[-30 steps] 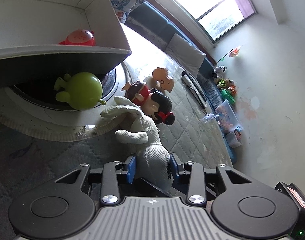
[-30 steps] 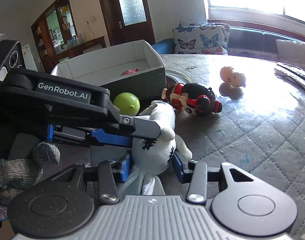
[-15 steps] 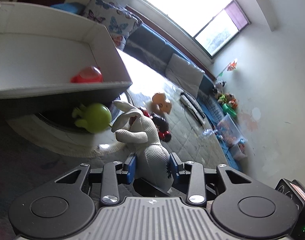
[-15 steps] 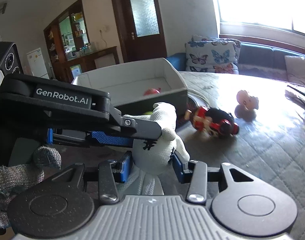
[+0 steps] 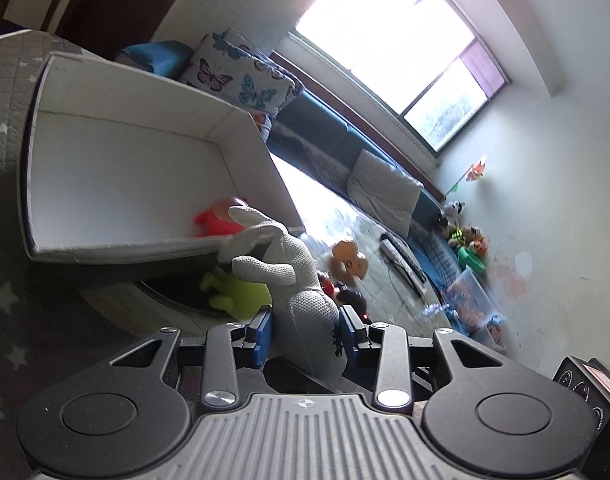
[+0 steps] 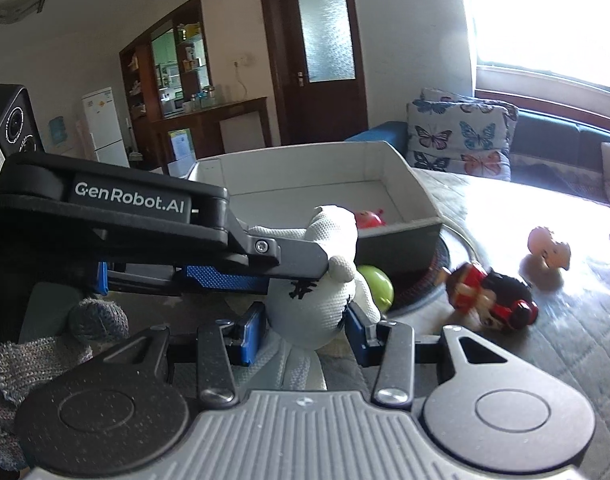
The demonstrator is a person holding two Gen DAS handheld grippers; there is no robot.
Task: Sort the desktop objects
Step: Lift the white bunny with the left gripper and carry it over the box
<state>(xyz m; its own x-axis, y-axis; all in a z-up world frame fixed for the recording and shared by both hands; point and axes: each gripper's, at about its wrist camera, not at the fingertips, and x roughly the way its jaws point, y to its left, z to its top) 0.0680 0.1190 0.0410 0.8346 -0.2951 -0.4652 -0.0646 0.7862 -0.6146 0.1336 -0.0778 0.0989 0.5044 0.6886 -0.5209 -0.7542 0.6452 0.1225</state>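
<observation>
White knitted rabbit [image 5: 301, 280] hangs clear of the table, clamped by both grippers — left gripper [image 5: 305, 330] and right gripper [image 6: 303, 330] — just before the near wall of the white box [image 5: 117, 168], above a green toy [image 6: 379, 282].

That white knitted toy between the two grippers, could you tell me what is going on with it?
A person is sorting toys on a quilted table. Both hand-held grippers are closed on the white knitted toy: the right gripper around its rounded end, the left gripper across its body. It is held in the air in front of the white box, which already holds a red toy. A green toy, a red and black figure and an orange toy lie outside the box.
</observation>
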